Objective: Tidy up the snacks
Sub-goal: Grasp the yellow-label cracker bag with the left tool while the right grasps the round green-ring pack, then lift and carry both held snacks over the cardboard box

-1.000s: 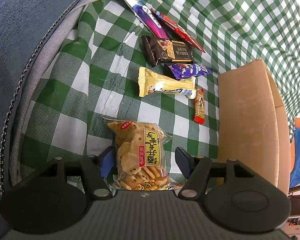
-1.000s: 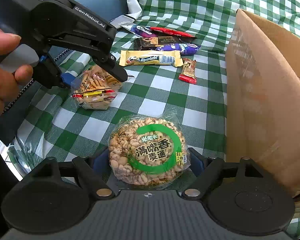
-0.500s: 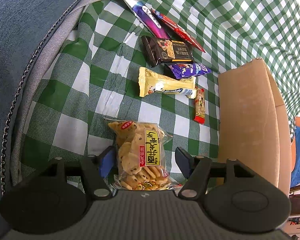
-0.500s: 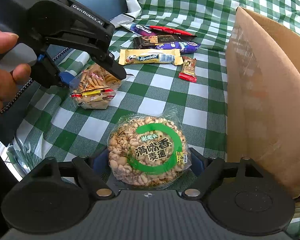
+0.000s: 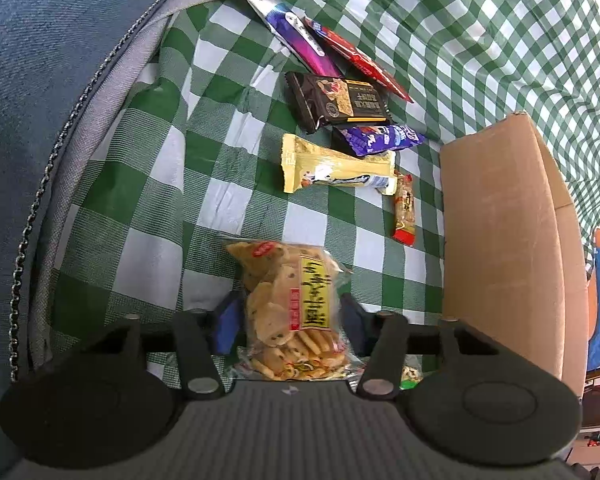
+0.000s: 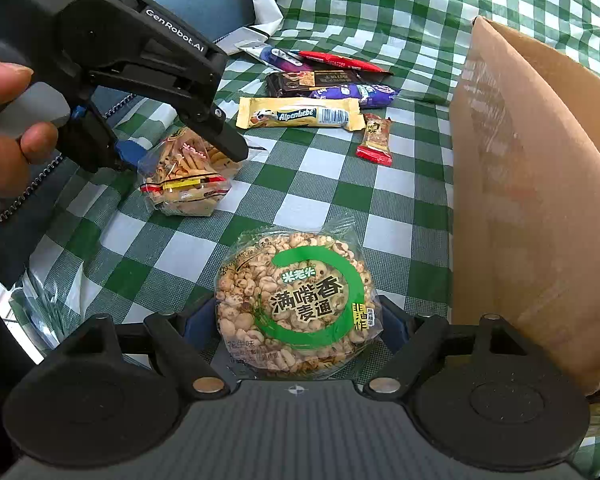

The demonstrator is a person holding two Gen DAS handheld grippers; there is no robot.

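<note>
My left gripper (image 5: 286,320) is shut on a clear bag of small crackers (image 5: 290,304), lifted slightly off the green checked cloth; the bag also shows in the right wrist view (image 6: 188,176), held by the left gripper (image 6: 180,152). My right gripper (image 6: 296,324) is shut on a round puffed-grain cake pack with a green ring label (image 6: 296,300), just left of the cardboard box (image 6: 532,200). On the cloth lie a yellow Alpenliebe bar (image 6: 298,117), a small red snack (image 6: 375,140), a dark chocolate pack (image 6: 312,80) and a purple pack (image 6: 356,92).
The cardboard box (image 5: 500,248) stands open at the right. A red stick pack (image 5: 356,58) and a purple-white pouch (image 5: 292,36) lie at the far end. A blue cushion (image 5: 40,80) borders the cloth on the left.
The left gripper has closed tighter on the cracker bag and lifted it a little. The right gripper holds the round pack and has shifted slightly.
</note>
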